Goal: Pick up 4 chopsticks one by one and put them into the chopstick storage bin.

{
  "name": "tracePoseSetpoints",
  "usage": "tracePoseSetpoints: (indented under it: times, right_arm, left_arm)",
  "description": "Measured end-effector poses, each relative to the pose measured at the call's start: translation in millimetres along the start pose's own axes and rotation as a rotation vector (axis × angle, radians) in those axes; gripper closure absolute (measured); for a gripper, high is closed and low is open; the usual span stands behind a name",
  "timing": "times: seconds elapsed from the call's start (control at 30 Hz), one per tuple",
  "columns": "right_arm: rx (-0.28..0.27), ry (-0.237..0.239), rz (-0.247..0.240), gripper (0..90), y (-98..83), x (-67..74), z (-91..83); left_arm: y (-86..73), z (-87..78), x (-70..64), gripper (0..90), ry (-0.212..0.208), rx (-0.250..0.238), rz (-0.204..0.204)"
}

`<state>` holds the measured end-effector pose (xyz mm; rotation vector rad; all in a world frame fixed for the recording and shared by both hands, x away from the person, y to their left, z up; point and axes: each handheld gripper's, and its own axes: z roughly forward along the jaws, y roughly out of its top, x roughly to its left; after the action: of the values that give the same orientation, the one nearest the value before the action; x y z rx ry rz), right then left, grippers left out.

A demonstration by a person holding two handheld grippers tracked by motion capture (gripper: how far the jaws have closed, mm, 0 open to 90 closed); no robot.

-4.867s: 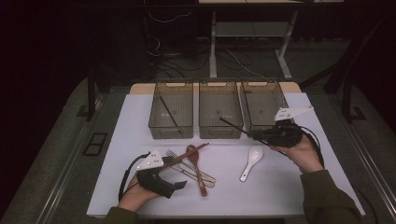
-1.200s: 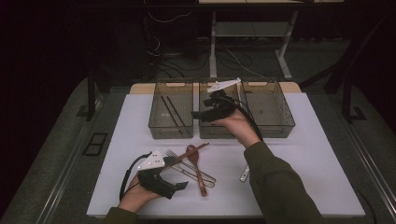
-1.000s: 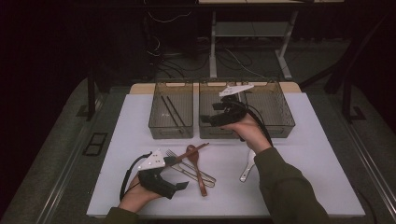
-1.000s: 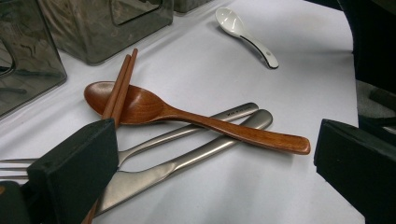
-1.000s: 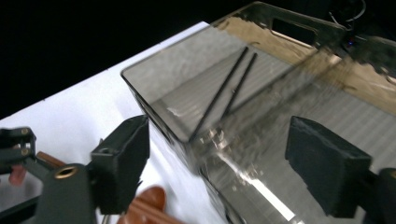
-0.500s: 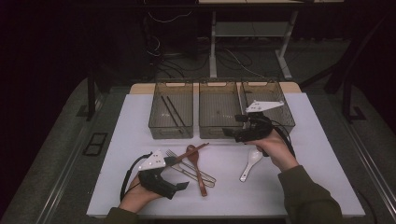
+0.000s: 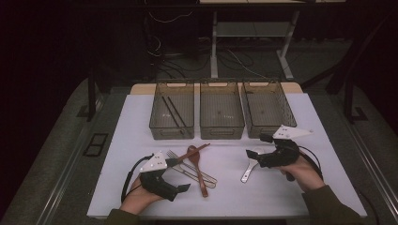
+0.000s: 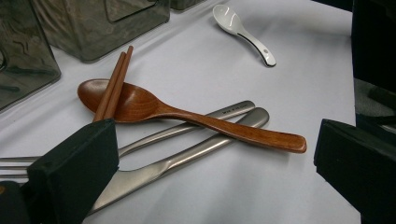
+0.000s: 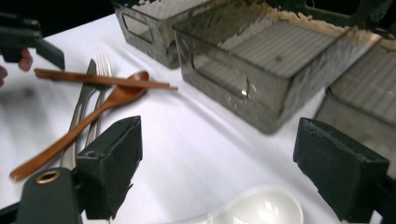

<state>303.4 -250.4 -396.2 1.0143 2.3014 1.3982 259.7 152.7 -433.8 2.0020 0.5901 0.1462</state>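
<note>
My right gripper hovers low over the white spoon at the front right. Its jaws have just been opening and stand open, with the spoon's bowl below and between them, untouched. The left gripper rests open at the front left beside a pile of cutlery. That pile holds a wooden spoon, brown chopsticks laid across its bowl, and a steel knife and fork. Two black chopsticks lie in the left basket.
Three dark mesh baskets stand in a row at the back of the white table; the middle one and the right one look empty. The near corner of a basket is close ahead of my right gripper.
The right hand held a black chopstick at first, then reached over the baskets. It has since swung right and down to the white spoon, jaws empty. The left hand has stayed put.
</note>
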Motion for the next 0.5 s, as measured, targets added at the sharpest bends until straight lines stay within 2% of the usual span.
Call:
tracePoseSetpoints:
  times: [0.27,0.33,0.5]
  right_arm:
    - [-0.047,-0.001,0.044,15.3,-32.1,-4.1,-22.0]
    - [-0.043,-0.009,0.061,15.3,-39.6,-4.8,-25.3]
    - [-0.027,-0.02,0.062,15.2,-55.5,-6.0,-35.6]
  left_arm:
    - [0.0,-3.0,1.9,0.0,0.017,-0.008,-0.004]
    - [0.0,-3.5,1.9,0.0,0.02,-0.008,-0.004]
    - [-0.3,-4.4,2.2,0.0,0.023,0.0,0.008]
